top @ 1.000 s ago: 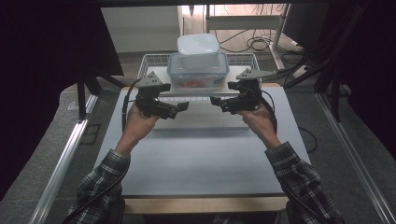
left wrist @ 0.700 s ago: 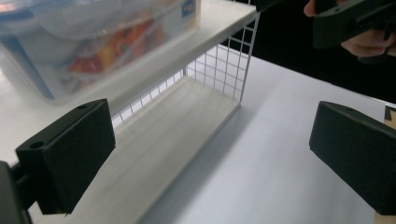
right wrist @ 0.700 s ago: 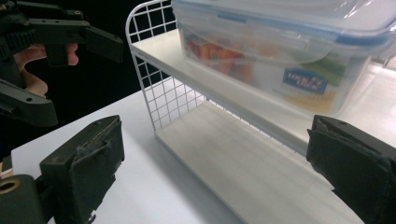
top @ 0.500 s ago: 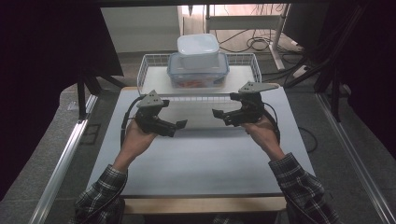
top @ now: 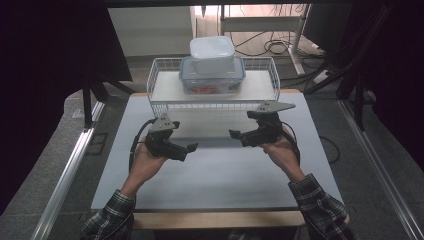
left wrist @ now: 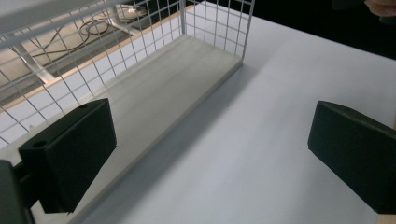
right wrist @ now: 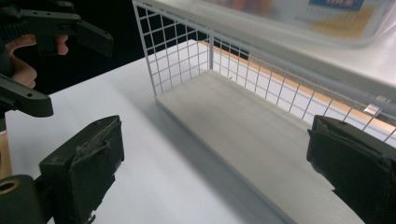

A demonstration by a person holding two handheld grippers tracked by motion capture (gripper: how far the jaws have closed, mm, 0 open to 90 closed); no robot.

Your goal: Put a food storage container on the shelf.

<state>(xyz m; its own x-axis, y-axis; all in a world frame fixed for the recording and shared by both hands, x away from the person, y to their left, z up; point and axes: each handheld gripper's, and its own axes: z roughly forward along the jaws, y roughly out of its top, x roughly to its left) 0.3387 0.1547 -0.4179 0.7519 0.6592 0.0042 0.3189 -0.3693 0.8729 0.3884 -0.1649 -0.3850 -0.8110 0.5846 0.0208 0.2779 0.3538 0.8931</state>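
Note:
A white wire rack [top: 159, 106] stands at the back of the white table [top: 220, 180]. On its top shelf sits a clear blue-rimmed container [top: 212, 76] with red contents, and a white lidded tub [top: 212, 49] rests on that. My left gripper [top: 191, 148] hovers over the table's left middle, open and holding nothing. My right gripper [top: 234, 134] hovers opposite it, also open and holding nothing. In the left gripper view my left gripper [left wrist: 210, 158] faces the rack's lower board [left wrist: 154, 98]. In the right gripper view my right gripper [right wrist: 215, 168] faces the same board [right wrist: 252, 130], below the container [right wrist: 303, 14].
The rack's wire mesh [left wrist: 219, 23] rises around the lower board, whose corner post [right wrist: 140, 28] stands near the left hand's gripper [right wrist: 56, 23]. Dark drapes flank the table. Cables [top: 270, 47] lie on the floor behind the rack. A metal rail [top: 65, 175] runs along the left.
Both hands have drawn back from the rack toward the person's side of the table. The jaws stay apart. The containers have not moved.

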